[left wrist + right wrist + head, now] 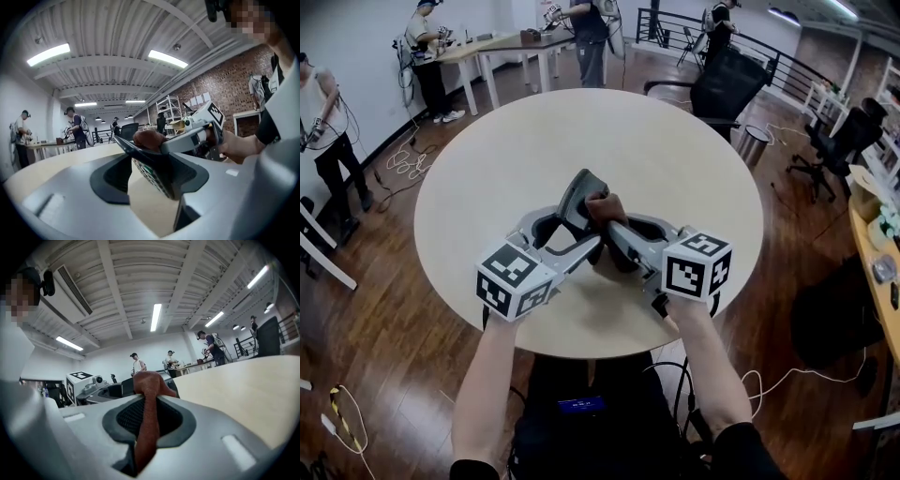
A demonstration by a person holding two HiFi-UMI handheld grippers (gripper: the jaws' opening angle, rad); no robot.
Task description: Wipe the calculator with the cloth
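Wiping is under way: left tongs clamp the calculator above the desk. Right tongs pinch the brown cloth against its top edge (keypad probably left to do).

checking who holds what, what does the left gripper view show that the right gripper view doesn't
Only the left gripper view: the calculator, keys showing, clamped in the left tongs. Only the right gripper view: the cloth pinched between the right tongs. Both: the cloth, the table, people working in the background.
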